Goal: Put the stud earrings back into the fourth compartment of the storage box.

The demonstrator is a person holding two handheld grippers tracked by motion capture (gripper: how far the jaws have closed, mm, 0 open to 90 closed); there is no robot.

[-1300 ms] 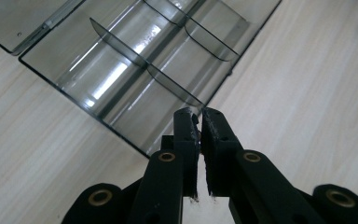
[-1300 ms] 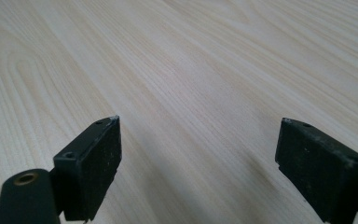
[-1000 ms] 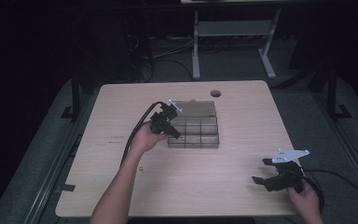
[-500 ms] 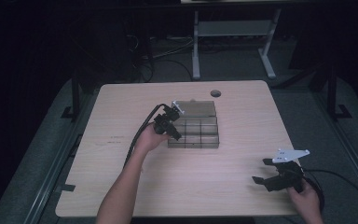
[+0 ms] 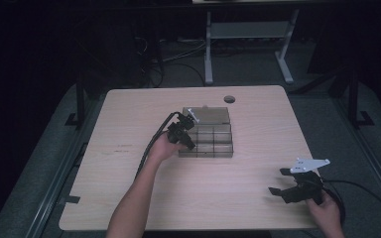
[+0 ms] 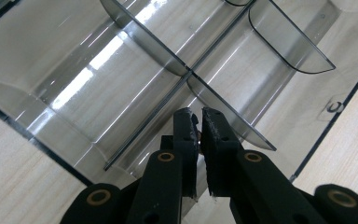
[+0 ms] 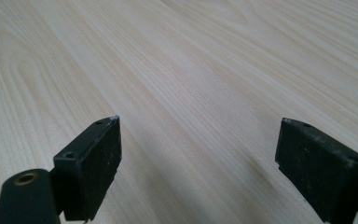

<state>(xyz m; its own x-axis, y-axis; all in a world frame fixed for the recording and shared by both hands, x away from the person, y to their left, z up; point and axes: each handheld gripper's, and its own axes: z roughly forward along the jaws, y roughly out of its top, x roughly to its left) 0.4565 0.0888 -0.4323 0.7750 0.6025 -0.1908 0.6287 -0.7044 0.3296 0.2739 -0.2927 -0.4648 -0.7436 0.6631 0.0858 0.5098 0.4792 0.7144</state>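
- Clear plastic organizer box [image 5: 209, 133] is sitting mid-table [image 5: 129, 198], its dividers directly under the left gripper [image 6: 199, 122], whose jaws are pressing nearly together, gripping nothing.
- Right gripper [image 7: 198, 154] is hovering well apart over bare wood, jaws spread wide.

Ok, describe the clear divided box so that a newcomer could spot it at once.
On the pale wooden table, look just past centre, near the round hole. The clear divided box sits there, with the left tool at its edge. Its smoky transparent partitions mark it out.
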